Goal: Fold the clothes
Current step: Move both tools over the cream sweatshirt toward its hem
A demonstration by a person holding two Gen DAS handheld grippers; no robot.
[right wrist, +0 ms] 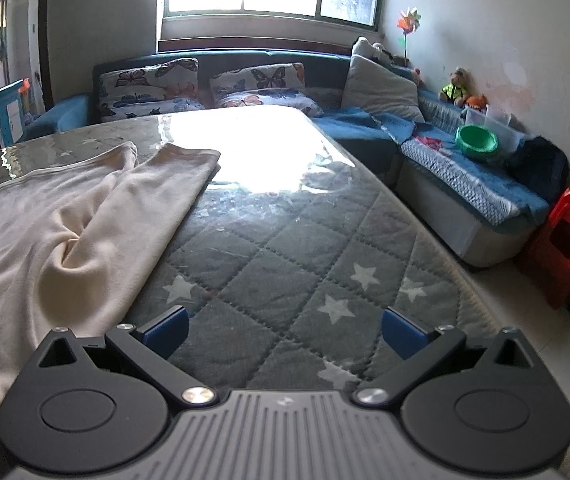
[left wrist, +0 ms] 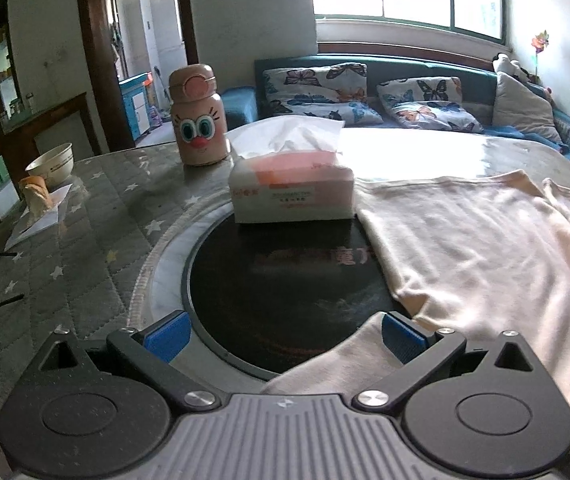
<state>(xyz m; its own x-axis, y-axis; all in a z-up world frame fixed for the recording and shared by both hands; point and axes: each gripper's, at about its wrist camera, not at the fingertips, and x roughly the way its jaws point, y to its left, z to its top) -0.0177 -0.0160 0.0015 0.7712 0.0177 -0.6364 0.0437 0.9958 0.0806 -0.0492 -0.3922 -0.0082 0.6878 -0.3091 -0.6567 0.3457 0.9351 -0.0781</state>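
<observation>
Cream garment (left wrist: 481, 248) spread flat on the quilted, star-patterned table cover (right wrist: 285, 264), under a glossy clear sheet, one sleeve (right wrist: 157, 200) angled out toward the window side. Left gripper (left wrist: 285, 338) released, blue pads wide apart, nothing pinched; a corner of cloth lying just beneath its right-hand pad. Right gripper (right wrist: 285, 336) likewise spread wide and empty, hovering over bare quilt just beside the garment's edge. Judged to be the opening of the fold: no grip taken yet. Best started by lowering each pair of pads over a single layer of fabric at a matching edge, sleeve or shoulder on one side, hem on the other, pinching cleanly without catching the slick sheet below. Worth lifting only enough to clear the surface, carrying both edges across together to keep the crease straight. Tissue pack (left wrist: 291, 188) touching the garment's far-left edge, on the dark round plate (left wrist: 285, 292), with the pink bottle (left wrist: 199, 116) behind it; likely to snag or topple if the fold sweeps that way, so better folded away from them.
</observation>
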